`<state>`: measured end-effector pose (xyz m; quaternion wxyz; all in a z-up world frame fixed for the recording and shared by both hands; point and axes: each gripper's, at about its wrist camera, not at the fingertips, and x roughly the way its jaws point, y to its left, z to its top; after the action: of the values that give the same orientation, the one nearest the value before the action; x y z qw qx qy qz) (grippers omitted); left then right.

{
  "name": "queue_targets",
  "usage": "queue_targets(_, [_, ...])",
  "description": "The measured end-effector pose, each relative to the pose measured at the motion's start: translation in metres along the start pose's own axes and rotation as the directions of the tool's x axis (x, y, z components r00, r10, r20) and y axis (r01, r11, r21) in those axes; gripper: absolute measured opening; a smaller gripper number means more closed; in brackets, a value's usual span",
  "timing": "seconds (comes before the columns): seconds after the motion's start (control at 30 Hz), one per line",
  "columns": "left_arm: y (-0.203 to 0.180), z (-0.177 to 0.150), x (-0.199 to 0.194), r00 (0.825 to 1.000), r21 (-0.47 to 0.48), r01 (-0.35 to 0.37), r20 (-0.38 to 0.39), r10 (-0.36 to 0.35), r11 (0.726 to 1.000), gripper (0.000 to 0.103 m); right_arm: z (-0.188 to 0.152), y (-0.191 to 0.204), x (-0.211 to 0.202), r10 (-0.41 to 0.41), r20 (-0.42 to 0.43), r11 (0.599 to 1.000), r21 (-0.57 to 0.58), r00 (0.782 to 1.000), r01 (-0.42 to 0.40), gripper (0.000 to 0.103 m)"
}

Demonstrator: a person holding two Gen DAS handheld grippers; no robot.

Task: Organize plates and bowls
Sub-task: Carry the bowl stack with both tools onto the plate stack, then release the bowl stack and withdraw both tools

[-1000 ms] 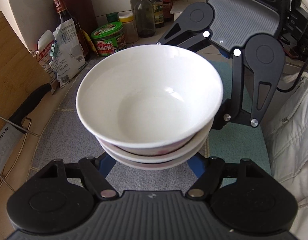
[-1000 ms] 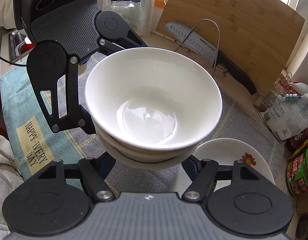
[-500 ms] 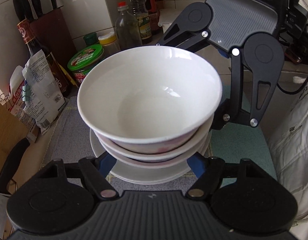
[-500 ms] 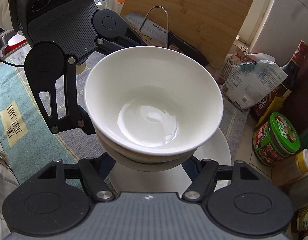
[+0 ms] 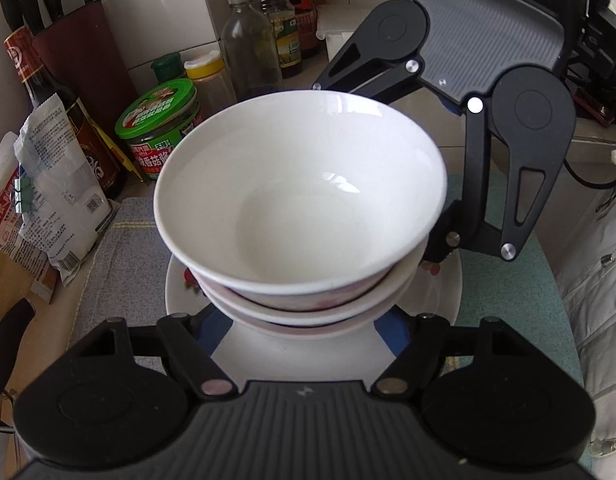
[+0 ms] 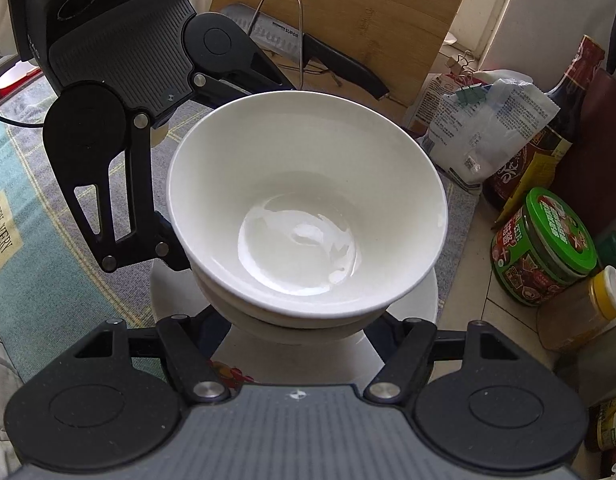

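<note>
Left tongs [image 5: 303,320]: I have them squeezing the bowl stack [image 5: 299,208].
Right tongs [image 6: 299,320]: squeezing it too, from across.
Plate [image 5: 440,292]: right under my tongs.

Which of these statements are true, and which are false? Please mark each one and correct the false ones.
1. Both grippers grip the stack of bowls from opposite sides. True: left gripper, right gripper.
2. A white plate lies under the stack. True.
3. The top bowl holds soup. False: it is empty.
4. The green-lidded jar lies on its side. False: it stands upright.
5. A knife leans at the wooden cutting board. True.
</note>
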<state>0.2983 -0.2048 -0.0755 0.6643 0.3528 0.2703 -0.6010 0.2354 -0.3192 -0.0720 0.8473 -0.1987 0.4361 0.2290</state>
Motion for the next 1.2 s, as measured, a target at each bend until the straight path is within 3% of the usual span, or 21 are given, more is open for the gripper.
queue_targets(0.5, [0.010,-0.002,0.006,1.000,-0.047,0.025,0.013,-0.025,0.999,0.077,-0.001,-0.003,0.004,-0.004,-0.007,1.000,0.006,1.000,0.004,0.077])
queue_targets(0.53, [0.010,-0.003,0.006,1.000,-0.052,0.024,0.014,-0.023,0.998,0.078,-0.001,-0.003,0.003,-0.004,-0.005,1.000,0.007,1.000,0.004,0.078])
queue_targets(0.63, [0.009,-0.007,0.002,0.999,-0.047,-0.002,0.032,0.003,0.999,0.081,-0.001,-0.006,0.000,0.025,0.023,0.999,0.036,0.999,-0.026,0.096])
queue_targets(0.67, [0.007,-0.008,0.000,0.999,-0.045,-0.016,0.034,0.018,0.999,0.087,-0.001,-0.005,-0.002,0.019,0.035,0.999,0.036,0.999,-0.020,0.102])
queue_targets(0.7, [0.007,-0.009,-0.002,0.999,-0.051,-0.033,0.033,0.035,0.998,0.093,-0.002,-0.004,-0.004,0.014,0.040,0.999,0.031,0.999,-0.015,0.102])
queue_targets(0.83, [0.004,-0.018,-0.016,0.994,-0.124,-0.094,0.043,0.100,0.988,0.094,-0.005,-0.005,-0.008,0.011,0.045,0.999,0.032,0.999,-0.012,0.102])
queue_targets(0.97, [-0.005,-0.026,-0.043,0.977,-0.280,-0.176,0.066,0.202,0.944,0.095,-0.008,-0.004,-0.014,0.007,0.039,0.998,0.056,0.999,-0.009,0.103])
queue_targets(1.07, [-0.019,-0.033,-0.067,0.947,-0.397,-0.246,0.097,0.307,0.884,0.102,-0.008,0.003,-0.022,-0.021,0.036,0.997,0.074,0.999,0.018,0.103])
queue_targets(1.2, [-0.043,-0.044,-0.090,0.903,-0.515,-0.310,0.103,0.417,0.799,0.102,-0.003,0.014,-0.033,-0.103,0.005,0.976,0.193,0.995,0.100,0.103])
